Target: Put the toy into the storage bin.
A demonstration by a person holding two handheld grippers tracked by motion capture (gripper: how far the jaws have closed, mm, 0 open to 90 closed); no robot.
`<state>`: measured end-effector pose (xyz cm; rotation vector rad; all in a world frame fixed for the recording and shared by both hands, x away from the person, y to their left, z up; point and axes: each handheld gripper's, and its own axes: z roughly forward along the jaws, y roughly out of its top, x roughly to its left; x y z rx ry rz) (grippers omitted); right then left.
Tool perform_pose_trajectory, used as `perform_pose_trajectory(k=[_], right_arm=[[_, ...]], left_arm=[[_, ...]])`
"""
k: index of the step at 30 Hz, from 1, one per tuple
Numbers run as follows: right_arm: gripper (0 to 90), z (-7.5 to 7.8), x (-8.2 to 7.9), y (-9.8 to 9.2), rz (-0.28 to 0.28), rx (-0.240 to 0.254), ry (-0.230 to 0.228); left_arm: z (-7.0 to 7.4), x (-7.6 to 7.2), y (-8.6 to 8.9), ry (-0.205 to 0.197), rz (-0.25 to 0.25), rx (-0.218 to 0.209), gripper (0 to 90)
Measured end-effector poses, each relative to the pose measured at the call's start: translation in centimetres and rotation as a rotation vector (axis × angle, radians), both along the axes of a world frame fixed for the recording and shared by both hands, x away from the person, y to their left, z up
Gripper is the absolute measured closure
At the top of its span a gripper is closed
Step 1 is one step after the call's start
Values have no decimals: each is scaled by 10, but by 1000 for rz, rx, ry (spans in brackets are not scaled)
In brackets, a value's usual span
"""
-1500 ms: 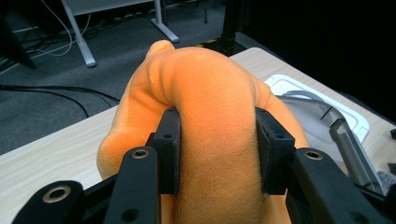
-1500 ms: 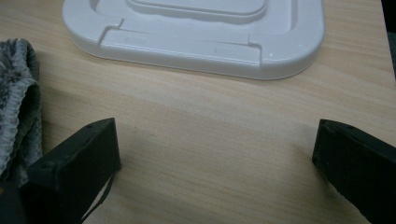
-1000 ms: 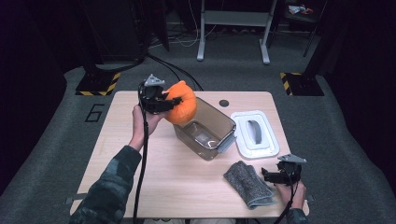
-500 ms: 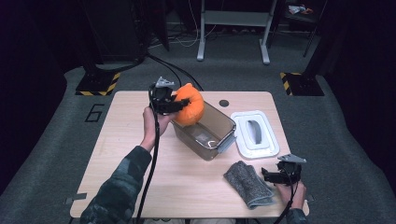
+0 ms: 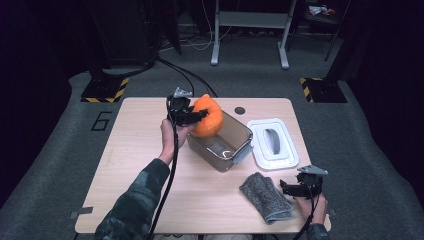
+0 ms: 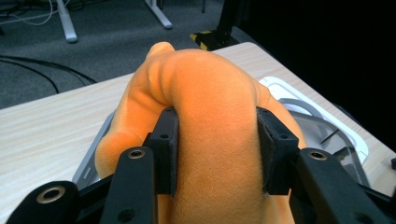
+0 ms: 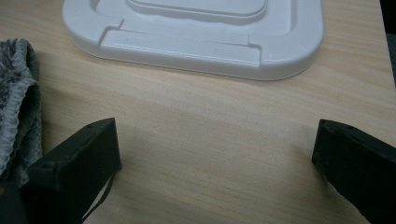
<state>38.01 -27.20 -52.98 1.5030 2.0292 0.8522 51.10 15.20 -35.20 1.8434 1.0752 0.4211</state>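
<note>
**Now, plush over the bin**

Table (image 5: 135, 165) first, with open room on my left. Clear bin (image 5: 227, 145) sits mid-table, long axis running diagonally toward its white lid (image 5: 272, 145). My left gripper (image 5: 192, 116) is clamped on the orange plush (image 5: 209, 116), poised over the bin's near-left rim (opening lies just beyond). My right gripper (image 7: 212, 154) rests jaws apart, beside the grey cloth (image 5: 265, 197).

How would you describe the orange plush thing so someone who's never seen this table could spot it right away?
Start at the wooden table and find the clear plastic bin near its middle. At the bin's far left corner, the left gripper clamps a soft orange plush toy above the rim. It is the one bright orange thing; the lid is white, the cloth grey.
</note>
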Motion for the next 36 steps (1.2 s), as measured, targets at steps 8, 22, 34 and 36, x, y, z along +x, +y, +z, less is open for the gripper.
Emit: perform_pose_trajectory(k=[8,22,34,36], right_arm=[[0,0,0,0,0,-2,-1],[1,0,0,0,3,-5,-5],[2,0,-1,1,-2,-1,-5],[2,0,0,1,0,-3,-7]], left_arm=[[-12,4,-2,18,2,3,557],[-27,11,-9,46,-7,48,537],[-38,17,-12,87,-10,99,497],[-39,18,-13,92,-15,120,488]])
